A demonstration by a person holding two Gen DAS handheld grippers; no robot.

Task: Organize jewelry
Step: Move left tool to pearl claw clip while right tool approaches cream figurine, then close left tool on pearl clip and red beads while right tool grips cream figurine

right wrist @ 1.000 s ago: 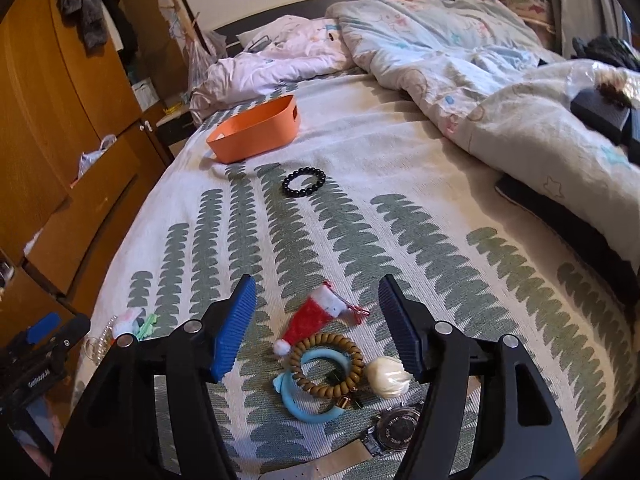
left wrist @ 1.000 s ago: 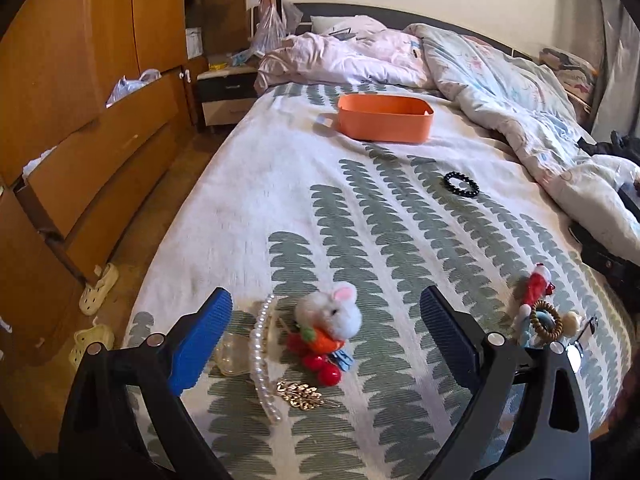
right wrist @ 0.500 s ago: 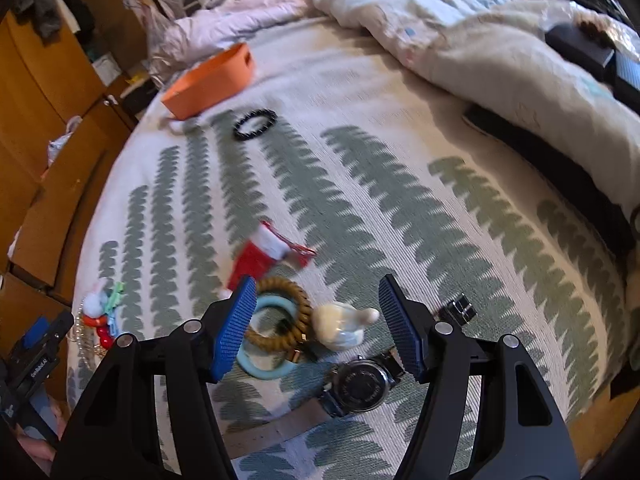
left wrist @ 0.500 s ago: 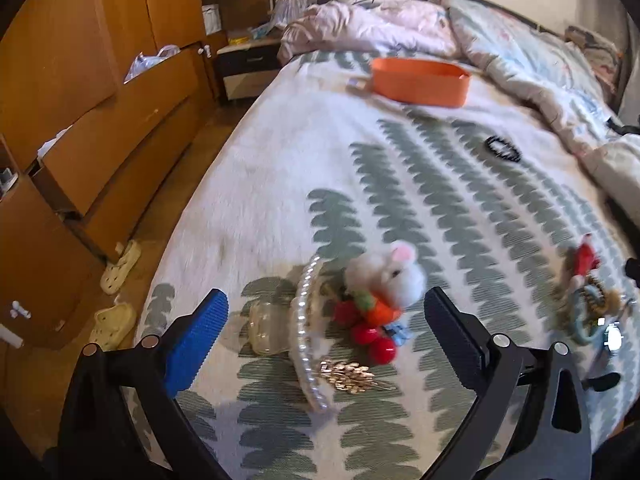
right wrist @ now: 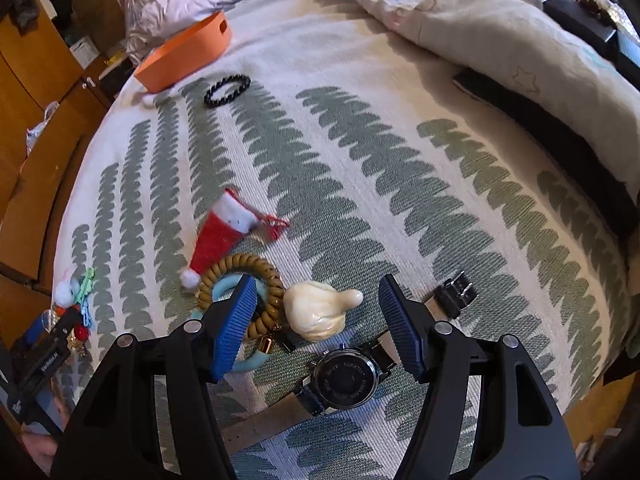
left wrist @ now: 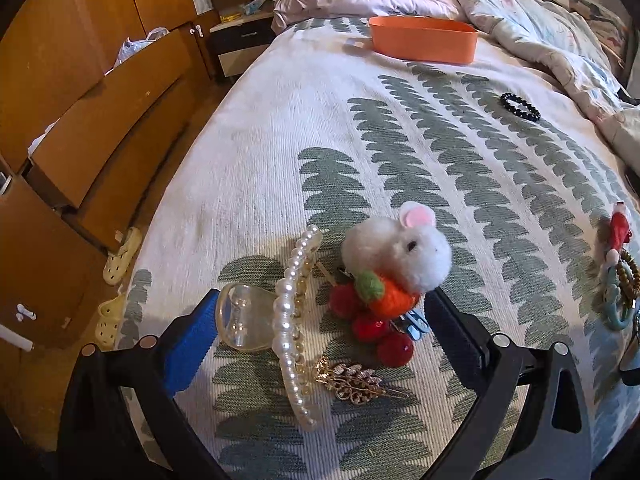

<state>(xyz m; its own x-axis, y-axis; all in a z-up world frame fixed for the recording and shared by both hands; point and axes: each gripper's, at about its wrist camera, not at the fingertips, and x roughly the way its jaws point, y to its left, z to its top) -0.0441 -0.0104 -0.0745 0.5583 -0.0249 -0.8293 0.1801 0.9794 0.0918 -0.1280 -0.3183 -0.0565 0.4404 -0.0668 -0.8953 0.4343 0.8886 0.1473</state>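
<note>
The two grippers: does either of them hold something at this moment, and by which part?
Nothing is held. The left gripper stands open around the pearl clip; the right gripper stands open above the cream shell piece.

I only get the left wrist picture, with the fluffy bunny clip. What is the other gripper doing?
Observer: The right gripper hangs open above a cream shell-shaped piece.
Operator: Is anything else lying near that piece?
Observer: A wristwatch lies close by, nearer the camera.
Operator: Does the orange basket have a handle? I see only a plain side.
Observer: Yes, the orange basket has a slot cut in its end wall.
</note>
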